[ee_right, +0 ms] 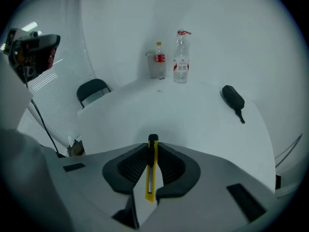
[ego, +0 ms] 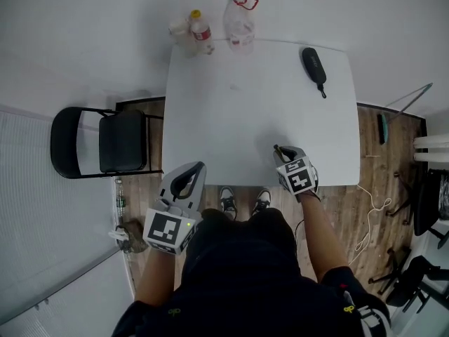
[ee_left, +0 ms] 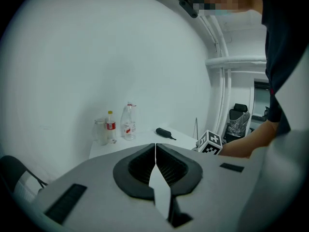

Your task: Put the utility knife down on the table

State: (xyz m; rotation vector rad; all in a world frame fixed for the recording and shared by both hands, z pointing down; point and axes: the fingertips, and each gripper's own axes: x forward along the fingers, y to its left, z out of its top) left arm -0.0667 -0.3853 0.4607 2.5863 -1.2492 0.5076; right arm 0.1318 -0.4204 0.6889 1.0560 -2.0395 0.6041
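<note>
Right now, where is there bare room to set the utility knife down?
The table is bare across its middle and near edge, ahead of the right claw holding the utility knife. Crowded along the far edge: bottles at the left corner, black case toward the right.

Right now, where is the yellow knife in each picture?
Head view: the utility knife pokes its tip out of the right gripper, over the near edge of the table, right of middle.
Left gripper view: not in it; only the right gripper's marker cube shows, at the right.
Right gripper view: bottom middle, clamped between the fingers.
Shared landmark: the black case on the table's far right part.
</note>
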